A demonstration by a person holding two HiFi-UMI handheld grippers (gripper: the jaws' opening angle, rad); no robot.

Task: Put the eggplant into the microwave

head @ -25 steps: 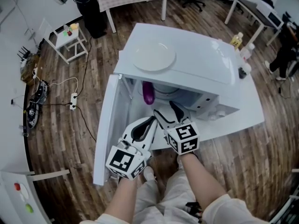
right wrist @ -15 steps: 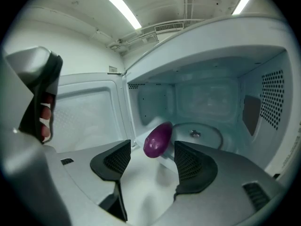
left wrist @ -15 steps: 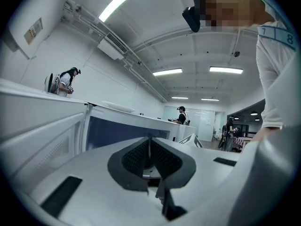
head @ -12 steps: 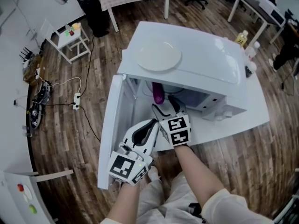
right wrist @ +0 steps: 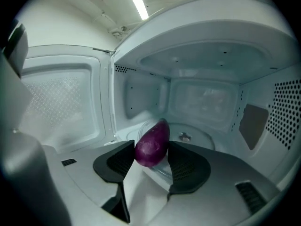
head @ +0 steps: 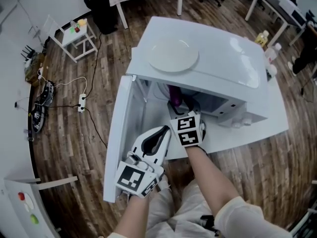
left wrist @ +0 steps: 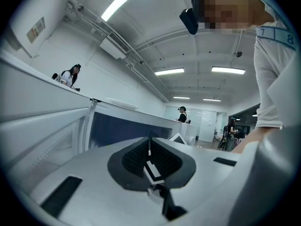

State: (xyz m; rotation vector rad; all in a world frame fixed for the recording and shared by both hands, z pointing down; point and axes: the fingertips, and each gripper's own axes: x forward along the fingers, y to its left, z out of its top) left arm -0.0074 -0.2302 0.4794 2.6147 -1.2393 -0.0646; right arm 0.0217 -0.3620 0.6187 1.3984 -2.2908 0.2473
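The right gripper (right wrist: 149,157) has just been closing its jaws and clamps the purple eggplant (right wrist: 153,142), with a pad pressing on each side. The eggplant hangs inside the open microwave (head: 223,63), just above the front of its glass turntable (right wrist: 197,138). The left gripper (left wrist: 149,149), jaws together and empty, sits outside the microwave beside its open door (head: 116,148). A white plate (head: 173,55) lies on the microwave's top.

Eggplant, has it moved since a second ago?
Yes. The eggplant has gone deeper into the microwave: it is now mostly tucked under the top's front edge, where earlier it showed nearly whole in front of that edge.
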